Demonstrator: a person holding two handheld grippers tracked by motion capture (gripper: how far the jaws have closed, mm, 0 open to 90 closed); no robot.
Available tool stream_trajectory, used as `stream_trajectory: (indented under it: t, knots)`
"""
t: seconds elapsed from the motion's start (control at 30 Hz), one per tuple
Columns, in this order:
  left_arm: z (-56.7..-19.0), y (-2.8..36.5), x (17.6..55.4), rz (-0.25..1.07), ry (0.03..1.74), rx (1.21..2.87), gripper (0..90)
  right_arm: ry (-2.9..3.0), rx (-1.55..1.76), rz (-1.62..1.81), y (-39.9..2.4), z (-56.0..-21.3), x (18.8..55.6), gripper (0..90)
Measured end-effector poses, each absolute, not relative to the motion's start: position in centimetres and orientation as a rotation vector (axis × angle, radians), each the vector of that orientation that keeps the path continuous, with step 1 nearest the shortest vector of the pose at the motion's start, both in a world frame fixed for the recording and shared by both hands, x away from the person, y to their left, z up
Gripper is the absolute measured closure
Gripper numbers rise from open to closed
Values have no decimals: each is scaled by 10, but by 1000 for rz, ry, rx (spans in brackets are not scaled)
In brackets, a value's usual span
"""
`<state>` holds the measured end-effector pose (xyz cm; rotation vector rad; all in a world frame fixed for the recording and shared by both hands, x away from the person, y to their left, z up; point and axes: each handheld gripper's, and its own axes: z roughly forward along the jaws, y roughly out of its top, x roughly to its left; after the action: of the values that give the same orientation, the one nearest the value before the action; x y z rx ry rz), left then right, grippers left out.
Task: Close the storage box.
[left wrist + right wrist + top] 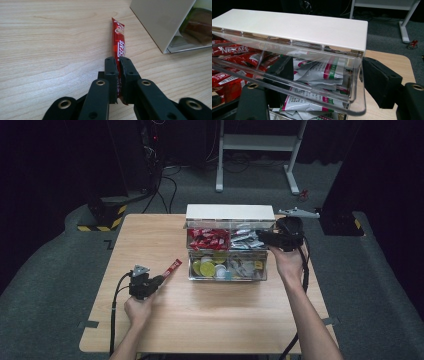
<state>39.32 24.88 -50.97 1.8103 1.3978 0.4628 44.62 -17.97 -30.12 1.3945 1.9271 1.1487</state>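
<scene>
Red sachet [119,47] between closed jaws

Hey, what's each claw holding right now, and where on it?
The left claw pinches a red coffee stick by its near end. The right claw straddles the box's clear lid at its right corner, apparently gripping it.

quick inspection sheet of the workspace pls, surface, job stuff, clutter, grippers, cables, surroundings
surface: light wooden table, bare around the organizer.
job's things: clear two-tier organizer with white top; red coffee sticks and white sachets in the upper tier, yellow-green and white capsules in the lower; one red Nescafe stick outside it.
clutter: nothing seen.
grippers: left gripper shut on the stick, low over the table; right gripper open, its jaws either side of the clear upper drawer's corner.
cables: black cable trails from the left gripper; more cables on the floor behind.
surroundings: dark room, grey floor, white frame legs.
</scene>
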Motion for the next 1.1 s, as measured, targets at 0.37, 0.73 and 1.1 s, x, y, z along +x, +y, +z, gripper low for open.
stream_trajectory:
  t: [0.37, 0.73, 1.1]
  knots:
    - [-516, 244, 395, 461, 1407, 1863, 837, 1927, 1400, 1146, -180, -301, 446, 276]
    - [-521, 242, 398, 438, 1401, 1899, 820, 1926, 1412, 1142, -179, -300, 446, 277]
    - [-517, 247, 394, 416, 1378, 1892, 578, 1932, 1407, 1154, -180, -301, 447, 272]
